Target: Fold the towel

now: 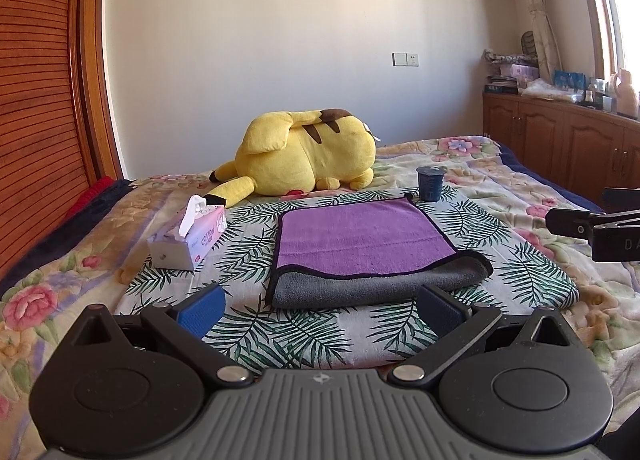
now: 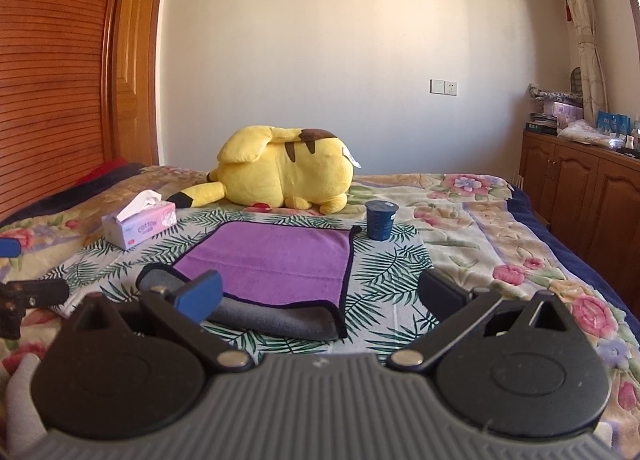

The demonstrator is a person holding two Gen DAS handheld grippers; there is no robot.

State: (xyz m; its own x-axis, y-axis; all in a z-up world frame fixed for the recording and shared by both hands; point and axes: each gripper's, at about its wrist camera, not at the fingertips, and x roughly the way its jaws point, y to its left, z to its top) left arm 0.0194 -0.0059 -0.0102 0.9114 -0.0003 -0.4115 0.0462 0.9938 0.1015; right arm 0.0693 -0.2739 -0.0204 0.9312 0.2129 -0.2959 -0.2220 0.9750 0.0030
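A towel, purple on top and grey underneath (image 1: 360, 244), lies folded on a leaf-print cloth on the bed; its grey fold faces me. It also shows in the right wrist view (image 2: 272, 264). My left gripper (image 1: 320, 310) is open and empty, just short of the towel's near edge. My right gripper (image 2: 320, 294) is open and empty, near the towel's right front corner; its left fingertip (image 2: 200, 296) overlaps the grey fold in view. The right gripper shows at the left wrist view's right edge (image 1: 592, 228).
A tissue box (image 1: 188, 240) stands left of the towel. A dark blue cup (image 1: 430, 183) stands at its far right corner. A big yellow plush toy (image 1: 308, 152) lies behind. A wooden wardrobe (image 1: 36, 100) is at left and low cabinets (image 1: 560, 140) at right.
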